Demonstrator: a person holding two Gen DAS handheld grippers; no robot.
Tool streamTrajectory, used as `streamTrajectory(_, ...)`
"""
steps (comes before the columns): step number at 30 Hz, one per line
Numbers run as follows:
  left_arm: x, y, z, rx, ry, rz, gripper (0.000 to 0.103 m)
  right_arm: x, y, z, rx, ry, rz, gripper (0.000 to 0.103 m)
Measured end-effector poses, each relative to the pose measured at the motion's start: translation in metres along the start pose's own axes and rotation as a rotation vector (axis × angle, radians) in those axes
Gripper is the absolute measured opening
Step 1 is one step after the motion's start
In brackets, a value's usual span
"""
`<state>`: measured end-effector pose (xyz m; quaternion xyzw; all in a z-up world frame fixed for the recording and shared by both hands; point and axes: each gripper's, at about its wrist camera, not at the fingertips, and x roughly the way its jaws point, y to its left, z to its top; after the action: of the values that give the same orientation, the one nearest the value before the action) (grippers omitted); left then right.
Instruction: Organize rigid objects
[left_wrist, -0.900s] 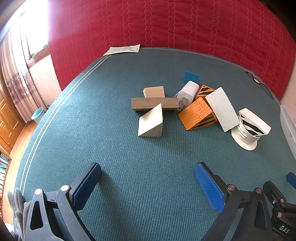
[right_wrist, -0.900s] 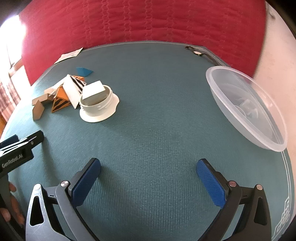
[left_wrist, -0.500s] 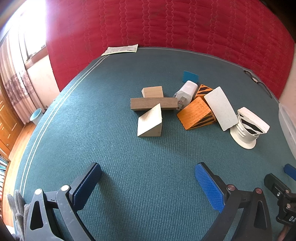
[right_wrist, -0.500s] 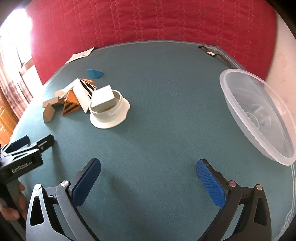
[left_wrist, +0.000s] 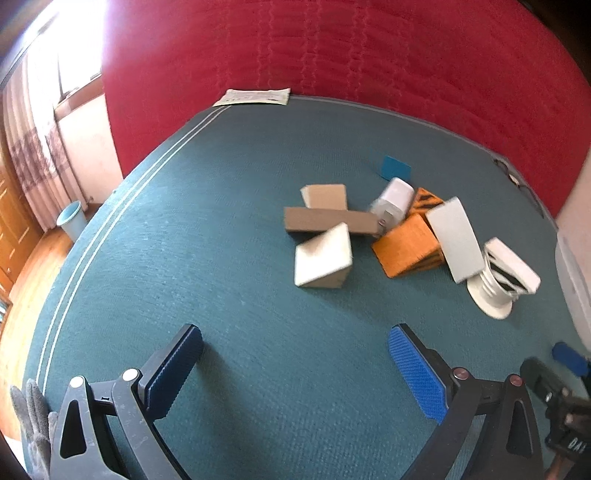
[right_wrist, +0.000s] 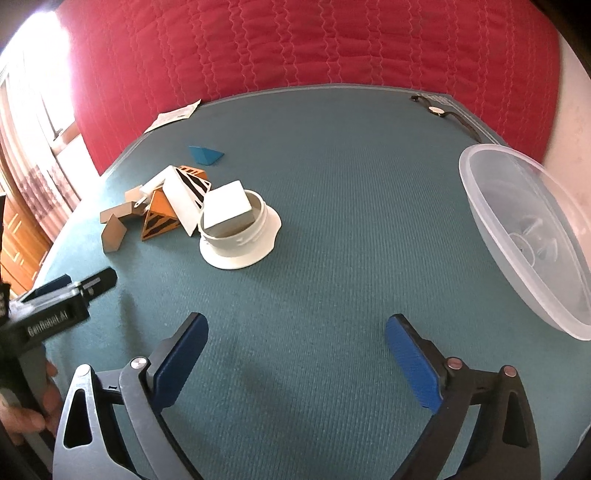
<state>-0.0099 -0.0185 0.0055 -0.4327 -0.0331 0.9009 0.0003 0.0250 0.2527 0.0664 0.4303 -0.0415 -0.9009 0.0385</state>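
A pile of blocks lies on the teal table. In the left wrist view: a pale wooden wedge (left_wrist: 323, 260), a brown bar (left_wrist: 325, 220), a tan block (left_wrist: 327, 195), an orange striped wedge (left_wrist: 408, 245), a white slab (left_wrist: 456, 238), a white cylinder (left_wrist: 395, 199), a blue piece (left_wrist: 396, 168) and a white ribbed holder (left_wrist: 496, 286). My left gripper (left_wrist: 295, 362) is open and empty, well short of the pile. My right gripper (right_wrist: 295, 347) is open and empty; the white holder (right_wrist: 240, 236) with a white block in it lies ahead left, a clear plastic bowl (right_wrist: 517, 236) to the right.
A red quilted wall (left_wrist: 332, 55) backs the table. A paper sheet (left_wrist: 255, 96) lies at the far edge and a wristwatch (right_wrist: 437, 110) at the far right corner. The table edge drops to a wooden floor (left_wrist: 29, 273) on the left, with a blue bin (left_wrist: 70, 221).
Both grippers have drifted slightly; the right view has shifted so the pile and the bowl sit closer and further right. The left gripper shows further forward at the right view's left edge. Nothing was grasped.
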Motion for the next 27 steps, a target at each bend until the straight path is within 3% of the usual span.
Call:
streamTrajectory(17, 0.012, 0.001, 0.026, -0.04, -0.033, -0.008, 0.102, 0.001, 0.003, -0.001, -0.012, -0.022, 0.008, 0.097)
streamTrajectory(22, 0.02, 0.006, 0.033, -0.061, -0.021, -0.013, 0.094, 0.002, 0.004, -0.001, -0.022, -0.03, 0.003, 0.097)
streamTrajectory(27, 0.019, 0.005, 0.032, -0.051, -0.024, -0.001, 0.093, 0.002, 0.004, -0.001, -0.025, -0.035, 0.004, 0.097)
